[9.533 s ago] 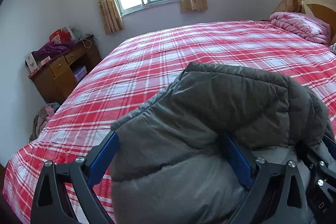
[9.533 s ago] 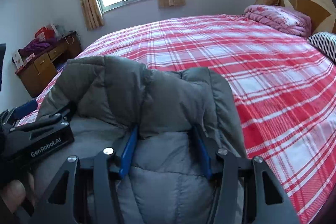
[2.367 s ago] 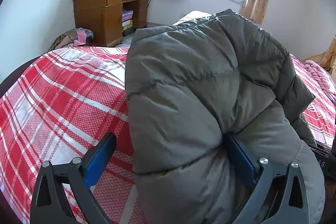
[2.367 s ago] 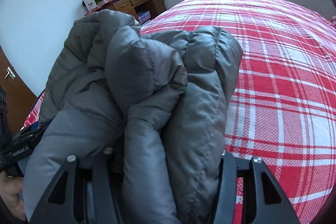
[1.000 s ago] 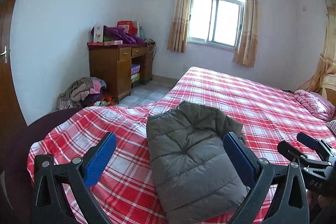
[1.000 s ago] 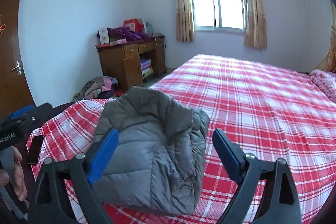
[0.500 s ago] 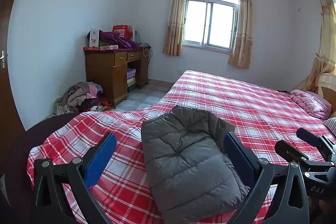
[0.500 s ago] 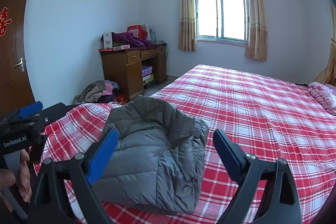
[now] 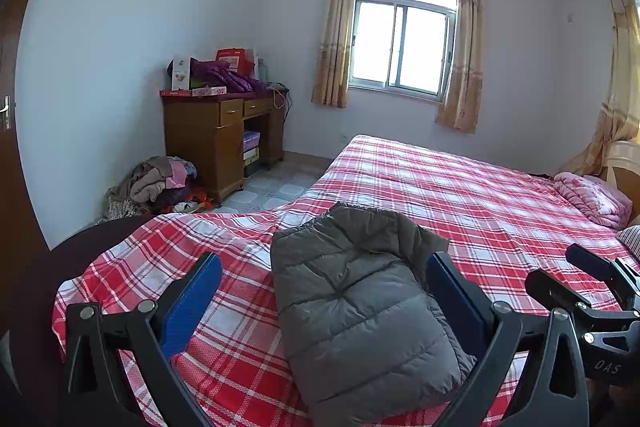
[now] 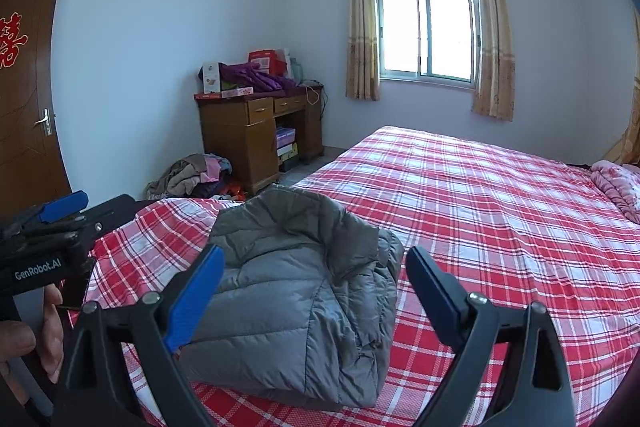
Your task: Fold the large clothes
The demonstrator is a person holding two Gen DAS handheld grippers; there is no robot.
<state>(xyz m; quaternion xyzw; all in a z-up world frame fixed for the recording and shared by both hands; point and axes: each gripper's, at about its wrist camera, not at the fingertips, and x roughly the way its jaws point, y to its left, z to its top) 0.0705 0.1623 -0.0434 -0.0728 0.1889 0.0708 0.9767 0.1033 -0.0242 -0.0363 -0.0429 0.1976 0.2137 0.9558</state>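
Note:
A grey padded jacket point(image 9: 360, 311) point(image 10: 304, 291) lies folded into a compact bundle near the foot corner of the bed point(image 9: 500, 195) point(image 10: 500, 195), which has a red and white checked cover. My left gripper point(image 9: 324, 279) hangs open above and in front of the jacket, apart from it, with nothing between its blue pads. My right gripper point(image 10: 316, 267) is also open and clear of the jacket. In the left wrist view the right gripper's black body point(image 9: 592, 291) shows at the right edge. In the right wrist view the left gripper's body point(image 10: 48, 239) and a hand point(image 10: 28, 339) show at the left.
A wooden desk point(image 9: 224, 135) piled with boxes and purple cloth stands by the far wall. Loose clothes point(image 9: 156, 187) lie heaped on the floor beside it. A pink quilt point(image 9: 592, 195) sits at the head of the bed. A brown door point(image 10: 28, 87) is at the left.
Both grippers let go of the jacket, which now lies folded on the bed. They have since drawn back and risen a little further from it; the jacket has not moved.

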